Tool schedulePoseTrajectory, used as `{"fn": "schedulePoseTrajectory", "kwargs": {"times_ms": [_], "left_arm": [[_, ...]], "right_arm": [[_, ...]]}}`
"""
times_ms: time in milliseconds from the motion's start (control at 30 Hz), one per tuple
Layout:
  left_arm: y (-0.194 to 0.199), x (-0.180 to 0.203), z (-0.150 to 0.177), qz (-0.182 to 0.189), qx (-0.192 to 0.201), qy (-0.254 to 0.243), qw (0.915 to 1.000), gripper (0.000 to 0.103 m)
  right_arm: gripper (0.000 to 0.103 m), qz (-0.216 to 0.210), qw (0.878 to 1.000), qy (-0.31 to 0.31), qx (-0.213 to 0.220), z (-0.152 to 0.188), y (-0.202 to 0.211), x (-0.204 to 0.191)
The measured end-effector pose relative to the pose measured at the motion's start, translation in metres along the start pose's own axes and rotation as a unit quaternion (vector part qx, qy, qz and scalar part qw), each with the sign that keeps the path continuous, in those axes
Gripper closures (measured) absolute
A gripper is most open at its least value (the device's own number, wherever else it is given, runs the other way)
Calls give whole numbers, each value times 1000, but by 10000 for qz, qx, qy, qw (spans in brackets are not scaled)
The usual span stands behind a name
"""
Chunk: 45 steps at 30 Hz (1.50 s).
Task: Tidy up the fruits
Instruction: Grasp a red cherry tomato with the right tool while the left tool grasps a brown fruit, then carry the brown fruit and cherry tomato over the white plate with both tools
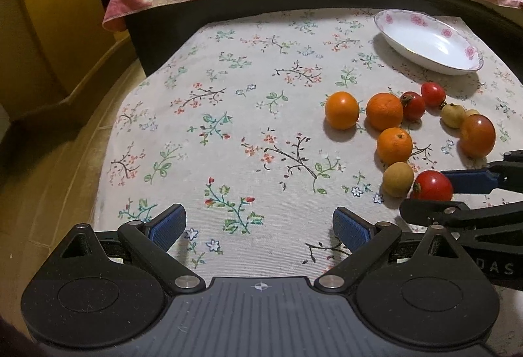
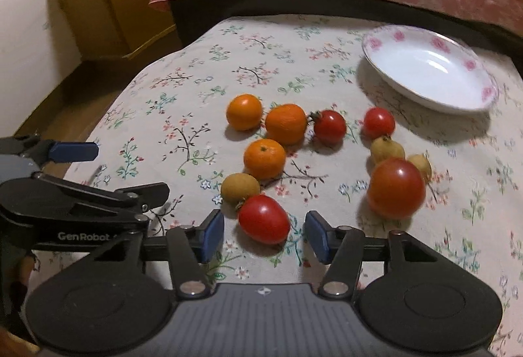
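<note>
Only right view shows claw [image 2: 264, 236] straddling tomato [image 2: 264, 219].

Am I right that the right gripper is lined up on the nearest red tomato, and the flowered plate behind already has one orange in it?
Not quite: the plate is empty, as the right wrist view shows. All three oranges lie on the cloth. The right gripper is indeed lined up on the nearest red tomato.

The far small tan fruit [image 1: 472, 112] sits half hidden behind the big tomato [image 1: 478, 135] — the plate [image 2: 483, 102] blurred.
</note>
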<state>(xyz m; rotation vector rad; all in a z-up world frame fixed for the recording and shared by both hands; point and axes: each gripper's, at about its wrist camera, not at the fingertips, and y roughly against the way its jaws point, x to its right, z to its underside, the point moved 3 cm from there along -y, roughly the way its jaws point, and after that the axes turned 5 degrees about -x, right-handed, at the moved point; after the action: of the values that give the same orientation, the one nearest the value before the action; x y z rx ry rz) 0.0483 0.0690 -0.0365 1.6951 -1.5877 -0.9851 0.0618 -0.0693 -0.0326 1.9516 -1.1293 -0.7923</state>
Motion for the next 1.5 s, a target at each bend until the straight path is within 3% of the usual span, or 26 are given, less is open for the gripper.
{"fn": "schedulePoseTrajectory", "kwargs": {"times_ms": [67, 133, 267, 400, 600, 900, 1067, 1333, 1500], "left_arm": [[0, 0, 0, 16, -4, -18, 10000, 5], [1, 1, -1, 42, 16, -26, 10000, 5], [5, 12, -3, 295, 88, -168, 9994, 5], [13, 37, -3, 417, 360, -675, 9962, 7], [7, 67, 1, 630, 239, -1207, 9904, 26], [-4, 84, -11, 823, 399, -1326, 9869, 29], [-4, 86, -13, 877, 454, -1276, 9869, 37], [-1, 86, -10, 1152, 345, -1236, 9850, 58], [1, 88, -8, 1213, 294, -1250, 9843, 66]], "right_arm": [[64, -25, 10000, 70, -28, -1, -2, -2], [69, 81, 9998, 180, -40, -2, -3, -4], [70, 27, 9998, 51, -164, -5, 1, 2], [70, 92, 9997, 38, -220, 0, 18, 13], [70, 215, 9988, -237, -381, 18, 45, 39], [70, 71, 9966, -713, -398, 26, 44, 61], [70, 106, 9957, -825, -408, 25, 42, 68], [70, 151, 9936, -1023, -449, 25, 40, 78], [70, 201, 9931, -1049, -492, 26, 38, 79]]}}
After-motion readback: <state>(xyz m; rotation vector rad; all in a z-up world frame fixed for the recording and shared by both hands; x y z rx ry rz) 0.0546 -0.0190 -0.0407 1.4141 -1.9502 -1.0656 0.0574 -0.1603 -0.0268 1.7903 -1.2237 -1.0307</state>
